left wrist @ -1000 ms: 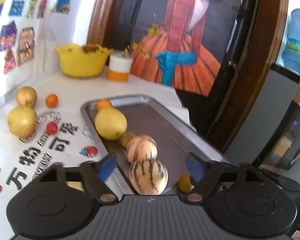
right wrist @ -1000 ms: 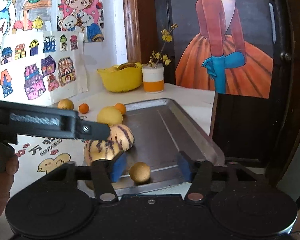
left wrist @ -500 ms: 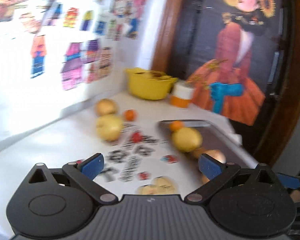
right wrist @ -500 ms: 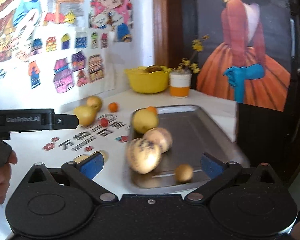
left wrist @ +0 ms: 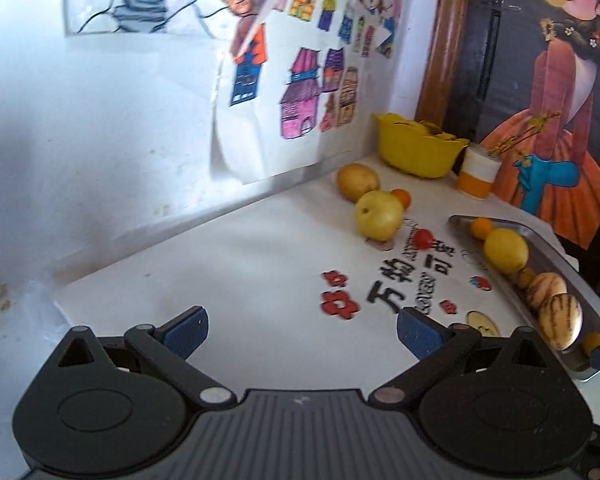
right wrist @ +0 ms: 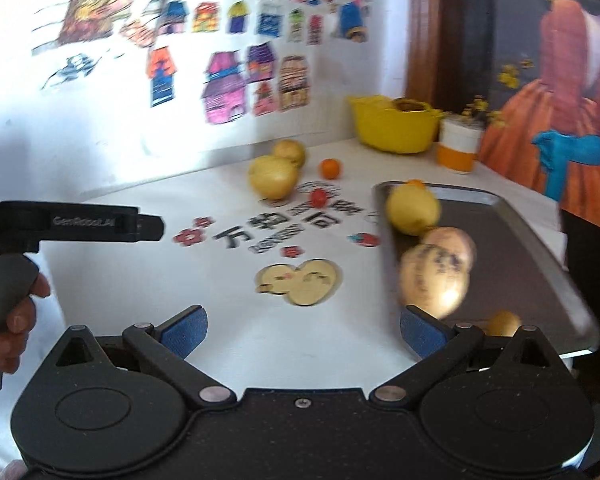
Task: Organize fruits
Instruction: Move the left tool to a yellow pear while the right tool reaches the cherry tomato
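**Fruit on worktop and metal tray; both grippers empty**

Metal tray is lying on the white worktop. Lying in it: one lemon, two striped melons, a small orange, a small brown fruit. Sitting beside the tray, toward the wall: two yellow pears, a tangerine, a cherry tomato. Left gripper and right gripper are hovering over the worktop beside the tray, jaws spread wide, holding nothing.
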### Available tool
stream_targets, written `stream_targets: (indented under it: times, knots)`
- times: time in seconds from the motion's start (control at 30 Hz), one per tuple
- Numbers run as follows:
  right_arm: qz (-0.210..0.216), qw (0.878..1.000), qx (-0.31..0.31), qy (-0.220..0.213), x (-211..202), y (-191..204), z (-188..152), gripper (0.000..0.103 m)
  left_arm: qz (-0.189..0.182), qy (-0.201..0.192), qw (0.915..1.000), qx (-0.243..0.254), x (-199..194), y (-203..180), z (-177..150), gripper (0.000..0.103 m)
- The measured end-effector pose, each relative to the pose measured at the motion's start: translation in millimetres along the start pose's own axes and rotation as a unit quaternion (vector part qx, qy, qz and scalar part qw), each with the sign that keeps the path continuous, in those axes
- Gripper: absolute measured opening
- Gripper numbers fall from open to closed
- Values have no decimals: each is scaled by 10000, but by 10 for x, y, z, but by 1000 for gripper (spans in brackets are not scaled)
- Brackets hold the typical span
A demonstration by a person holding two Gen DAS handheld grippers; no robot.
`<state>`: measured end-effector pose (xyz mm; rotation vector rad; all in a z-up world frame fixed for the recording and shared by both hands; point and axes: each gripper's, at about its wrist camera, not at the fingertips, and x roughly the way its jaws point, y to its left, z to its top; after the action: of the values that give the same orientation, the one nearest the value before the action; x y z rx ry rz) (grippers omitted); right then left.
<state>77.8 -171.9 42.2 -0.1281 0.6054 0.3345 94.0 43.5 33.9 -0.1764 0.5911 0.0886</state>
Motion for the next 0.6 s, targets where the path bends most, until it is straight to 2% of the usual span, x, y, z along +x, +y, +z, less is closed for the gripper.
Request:
stream_targets:
  times: [0.1,0.17,0.27,0.33,0.5,0.6]
  knots:
    - [278,9991,-329,58,74,72,105,102,19,144,9999,58,28,42,36,102]
    - [476,9953,-827,146,144,114,228,102,-62,378,9991,164,96,44,103,102]
    - [394,9854,-1657,33,217,155,471,102,-261,549,9979,216,182,60,244,102]
    - [404,9793,-1982,-45,283,143,666,102,-368,626,9971,244,263,52,370,102]
    - [661,9758,-2081,147,694,-100,1251,102,-364,651,9969,245,521,-23,752,102]
    - [1197,9740,-1913,188,939,-345,1492,102,-372,575,9970,351,674,-94,898,102]
